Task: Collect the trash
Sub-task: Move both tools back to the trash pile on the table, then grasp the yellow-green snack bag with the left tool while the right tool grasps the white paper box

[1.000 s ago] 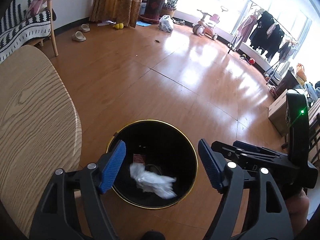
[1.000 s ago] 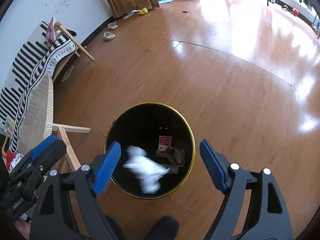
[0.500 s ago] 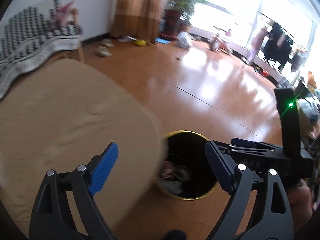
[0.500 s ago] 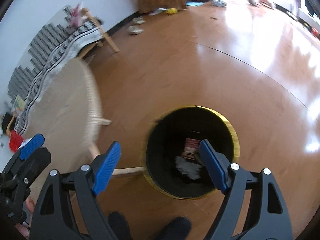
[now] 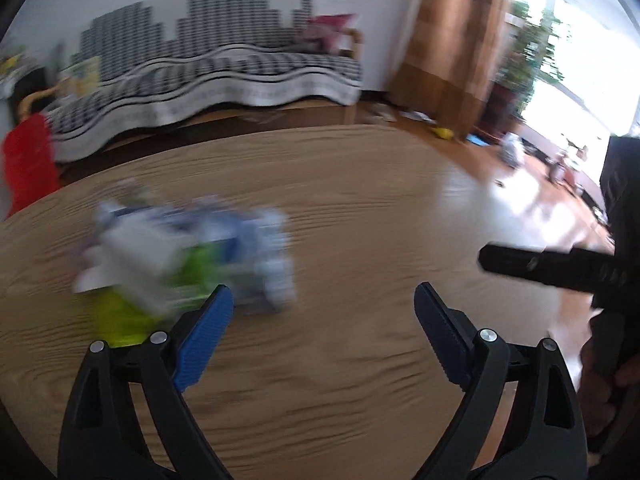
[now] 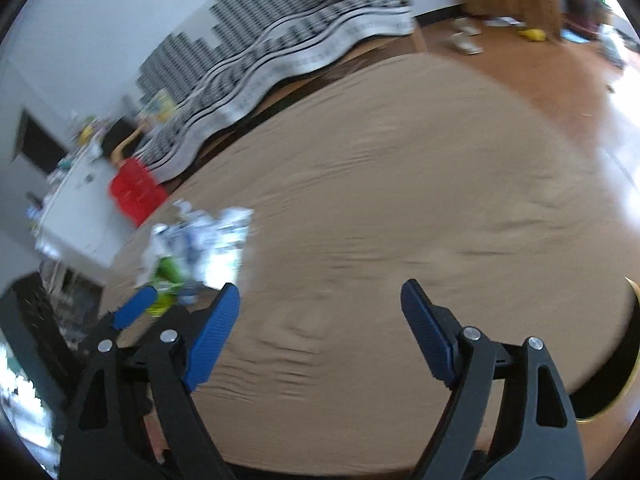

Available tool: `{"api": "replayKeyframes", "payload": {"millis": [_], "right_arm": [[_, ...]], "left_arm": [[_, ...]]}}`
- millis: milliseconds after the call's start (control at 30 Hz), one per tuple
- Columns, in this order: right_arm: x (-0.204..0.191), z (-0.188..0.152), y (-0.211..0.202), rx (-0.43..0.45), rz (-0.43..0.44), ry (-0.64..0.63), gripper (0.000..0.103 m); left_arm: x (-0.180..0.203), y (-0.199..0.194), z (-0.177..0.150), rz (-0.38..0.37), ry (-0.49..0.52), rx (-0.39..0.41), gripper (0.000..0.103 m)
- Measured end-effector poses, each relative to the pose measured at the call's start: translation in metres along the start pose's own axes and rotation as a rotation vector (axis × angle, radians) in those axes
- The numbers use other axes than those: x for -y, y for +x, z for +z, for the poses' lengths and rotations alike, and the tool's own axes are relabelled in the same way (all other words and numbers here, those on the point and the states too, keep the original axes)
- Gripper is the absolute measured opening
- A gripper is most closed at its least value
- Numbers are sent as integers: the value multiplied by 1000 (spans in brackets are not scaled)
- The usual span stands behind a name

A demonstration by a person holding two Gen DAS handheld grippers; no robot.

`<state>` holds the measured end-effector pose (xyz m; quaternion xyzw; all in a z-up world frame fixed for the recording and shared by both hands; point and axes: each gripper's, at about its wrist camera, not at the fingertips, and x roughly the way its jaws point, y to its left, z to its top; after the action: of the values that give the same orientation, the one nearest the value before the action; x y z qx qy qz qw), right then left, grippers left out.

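Observation:
A blurred heap of trash (image 5: 188, 256), white, blue and lime-green wrappers, lies on the round wooden table (image 5: 360, 200). My left gripper (image 5: 323, 292) hangs over the table just right of the heap; its jaws are opening and nothing is between them. In the right wrist view the same heap (image 6: 200, 240) sits at the table's (image 6: 400, 180) left edge. My right gripper (image 6: 320, 288) is open and empty over bare wood. The black bin with a gold rim (image 6: 630, 360) shows at the right edge, mostly hidden by the table.
A sofa under a black-and-white throw (image 5: 224, 64) stands behind the table, with a red object (image 5: 30, 164) at its left end. Brown curtains (image 5: 452, 40) and sunlit wood floor (image 5: 560, 208) lie to the right. A hand (image 5: 600, 380) holds the other gripper.
Both grippers have swung left and up from over the bin to over the table. White paper that was dropping into the bin is now inside it. The heap has come into view.

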<state>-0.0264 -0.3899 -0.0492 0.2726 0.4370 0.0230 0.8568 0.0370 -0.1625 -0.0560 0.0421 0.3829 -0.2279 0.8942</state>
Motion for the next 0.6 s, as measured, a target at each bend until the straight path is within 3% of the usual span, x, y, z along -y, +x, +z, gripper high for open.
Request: {"api": "replayKeyframes", "payload": {"millis": [133, 267, 600], "right_arm": [[-50, 9, 45, -47, 36, -21, 80], [-69, 9, 72, -75, 35, -15, 80], [-95, 22, 120, -117, 67, -27, 74]], "left_arm": [[-65, -8, -11, 71, -51, -16, 90], [-112, -1, -19, 109, -89, -55, 90], [-151, 34, -30, 138, -14, -110, 90]]}}
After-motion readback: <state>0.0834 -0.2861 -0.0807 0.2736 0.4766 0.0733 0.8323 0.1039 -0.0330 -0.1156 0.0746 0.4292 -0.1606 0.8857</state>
